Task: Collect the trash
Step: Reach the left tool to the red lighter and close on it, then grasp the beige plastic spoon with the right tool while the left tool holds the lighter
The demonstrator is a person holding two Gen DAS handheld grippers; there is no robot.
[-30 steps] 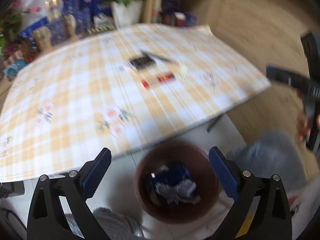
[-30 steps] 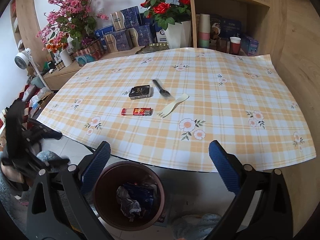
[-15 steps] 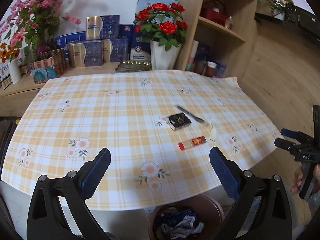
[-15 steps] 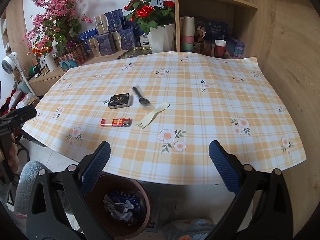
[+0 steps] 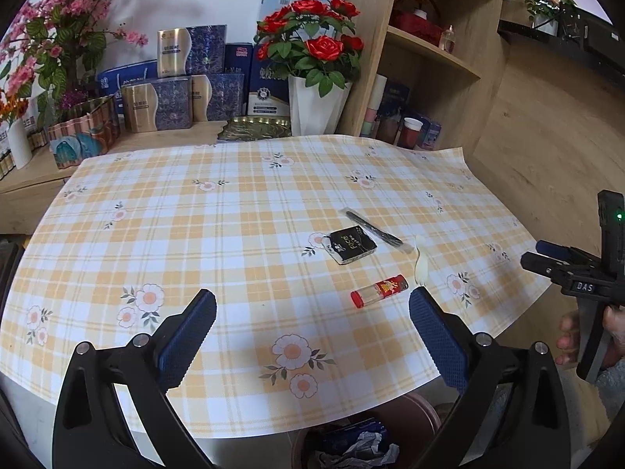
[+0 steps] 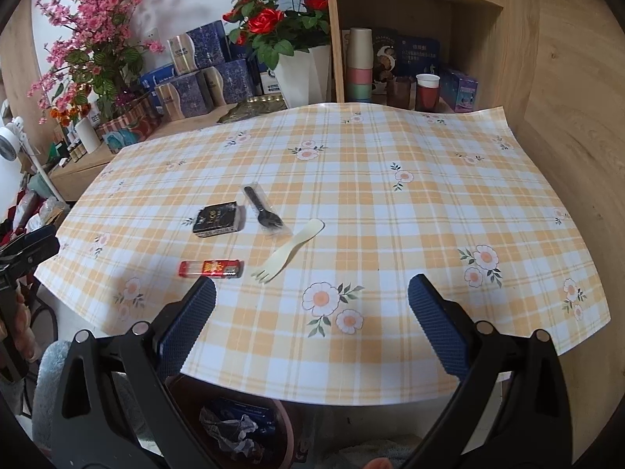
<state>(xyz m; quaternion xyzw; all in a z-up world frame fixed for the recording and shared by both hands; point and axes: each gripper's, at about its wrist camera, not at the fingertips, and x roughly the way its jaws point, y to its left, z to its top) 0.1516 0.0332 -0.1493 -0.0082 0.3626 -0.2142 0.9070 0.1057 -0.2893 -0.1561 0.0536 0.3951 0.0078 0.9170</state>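
Left wrist view shows the left gripper (image 5: pixel 312 312) with its jaws spread wide and nothing between them, hovering over the near edge of a table (image 5: pixel 234 215) covered in orange plaid cloth with flowers. On the cloth lie a small black packet (image 5: pixel 352 245) with pale lettering too small to read surely, a wrapped black fork (image 5: pixel 373 228) just behind it, a cream plastic fork (image 5: pixel 421 264) and a red tube (image 5: pixel 379 290) with a gold label. Below the table edge stands a brown bin (image 5: pixel 414 414) holding crumpled wrappers. At the right, the right gripper (image 5: pixel 547 258), also spread and empty, carries a tag reading "DAS".
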